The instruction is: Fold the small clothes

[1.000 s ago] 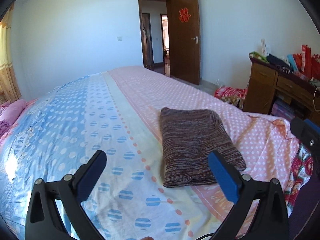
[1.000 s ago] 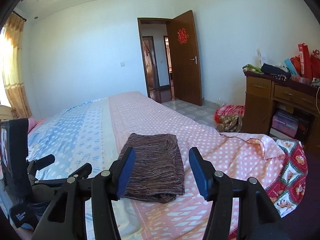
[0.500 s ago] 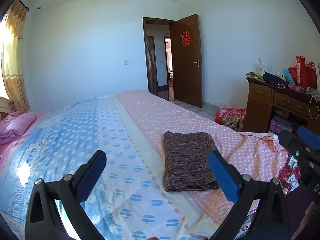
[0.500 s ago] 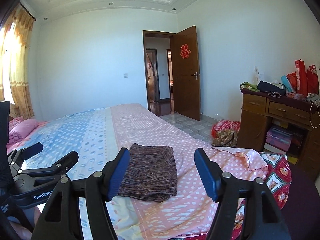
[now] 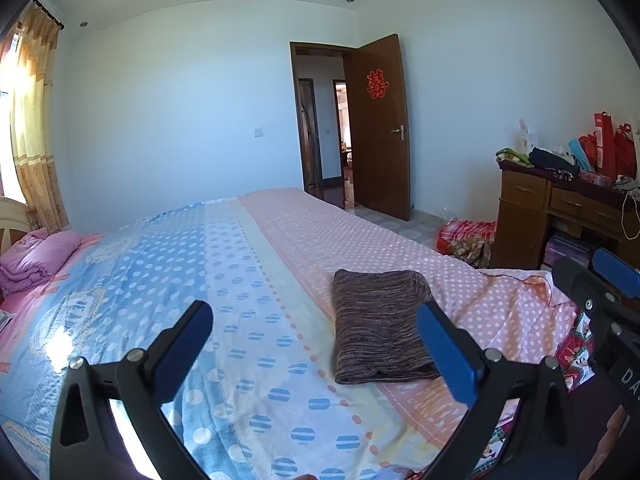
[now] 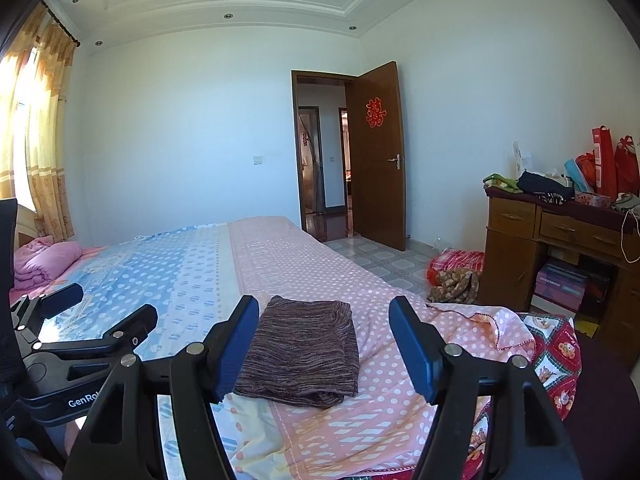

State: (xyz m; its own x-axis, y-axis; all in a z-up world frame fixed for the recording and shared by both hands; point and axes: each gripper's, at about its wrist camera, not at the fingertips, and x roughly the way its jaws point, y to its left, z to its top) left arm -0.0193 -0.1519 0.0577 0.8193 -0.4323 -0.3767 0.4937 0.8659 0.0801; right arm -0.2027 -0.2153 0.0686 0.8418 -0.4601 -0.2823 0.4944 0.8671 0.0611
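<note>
A brown striped knit garment [image 5: 380, 324] lies folded into a neat rectangle on the pink dotted half of the bed; the right wrist view shows this garment [image 6: 304, 352] straight ahead. My left gripper [image 5: 316, 348] hovers short of it and to its left, open and empty. My right gripper [image 6: 324, 346] is held above the garment's near edge with its blue pads [image 6: 236, 344] wide apart, open, touching nothing. At the left of the right wrist view the left gripper [image 6: 80, 344] appears from the side.
The bed sheet [image 5: 248, 264] is blue with dots on the left and pink on the right. A pink folded quilt [image 5: 36, 260] lies at the far left. A wooden desk [image 5: 528, 208] with bags stands right, beside a floor bundle [image 5: 468, 236] and an open door [image 5: 380, 132].
Both grippers have risen and drawn back from the folded garment, tilting up so more wall and ceiling show. The right gripper's jaws stand a little wider. The garment has not moved.
</note>
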